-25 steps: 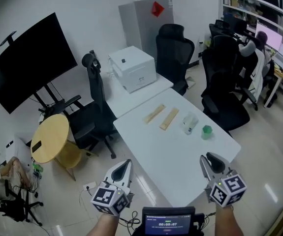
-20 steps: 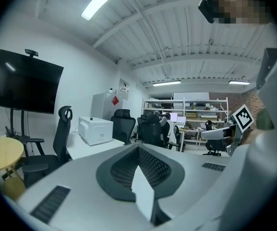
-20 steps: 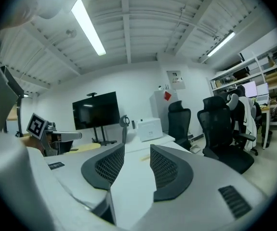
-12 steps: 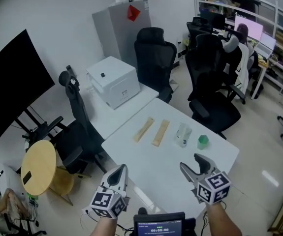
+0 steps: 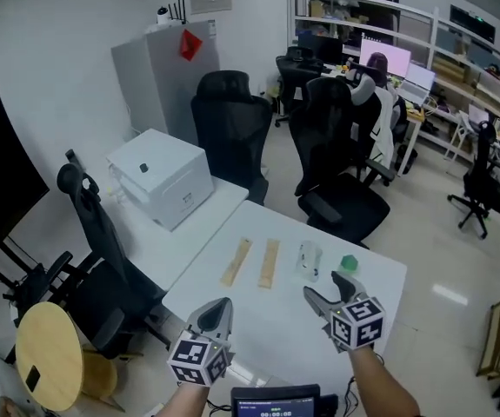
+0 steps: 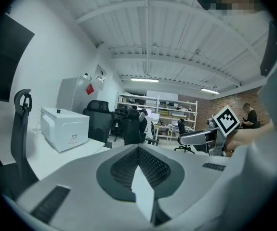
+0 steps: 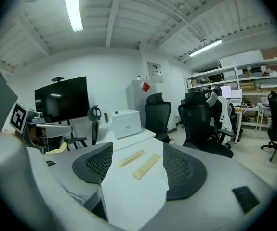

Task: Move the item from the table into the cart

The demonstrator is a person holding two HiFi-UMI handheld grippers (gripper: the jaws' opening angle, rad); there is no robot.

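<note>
on the white counter (image 5: pixel 271 324) lie two wooden strips (image 5: pixel 270 263), a clear item (image 5: pixel 309 259) and a green item (image 5: pixel 348 263). nearer, the left hand-held gripper (image 5: pixel 219 311) has its jaws together; the right hand-held gripper (image 5: pixel 321 283) has just been opening, with nothing between its jaws.

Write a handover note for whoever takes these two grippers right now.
Left gripper: shut, empty.
Right gripper: jaws have just been opening, nothing between them; it points at the wooden strips.
On the table: the two strips, a clear item and a green item, all beyond both grippers.
Done: nothing picked up yet.
Left: grasp the item and carry it to the cart, which I can't make out in view.
</note>
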